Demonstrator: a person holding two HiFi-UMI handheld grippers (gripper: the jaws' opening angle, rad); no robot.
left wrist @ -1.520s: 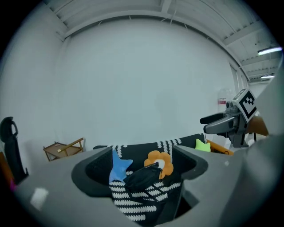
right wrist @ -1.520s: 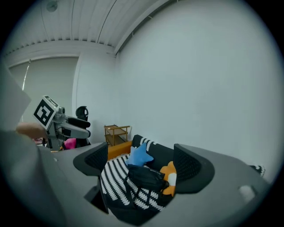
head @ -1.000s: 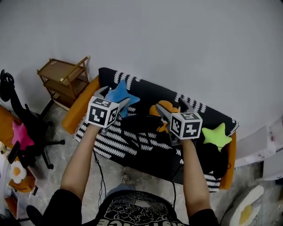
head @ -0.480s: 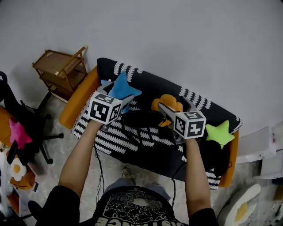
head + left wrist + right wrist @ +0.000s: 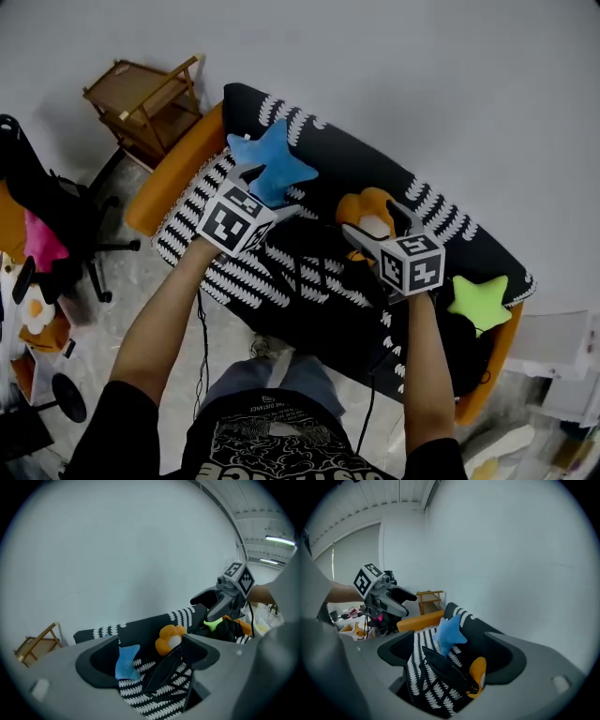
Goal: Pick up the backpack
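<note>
A black backpack (image 5: 314, 251) lies on the striped sofa (image 5: 225, 272), between a blue star cushion (image 5: 274, 161) and an orange flower cushion (image 5: 370, 211). My left gripper (image 5: 270, 199) hovers open at the backpack's left end, near the blue star. At its right end my right gripper (image 5: 378, 225) also stands open, in front of the flower cushion. In the left gripper view the backpack (image 5: 164, 670) shows between the wide-apart jaws of my left gripper (image 5: 150, 663), close to the right one. The right gripper view frames the backpack (image 5: 445, 667) between the spread jaws of my right gripper (image 5: 450, 656).
A green star cushion (image 5: 480, 302) and a dark bundle (image 5: 464, 347) lie at the sofa's right end. A wooden trolley (image 5: 150, 98) stands left of the sofa against the wall. A black office chair (image 5: 47, 216) is further left. Cables hang from both grippers.
Both grippers have moved forward over the sofa and closer to the backpack. The head view has swung, so the sofa now runs more diagonally. Both jaws stay apart.
</note>
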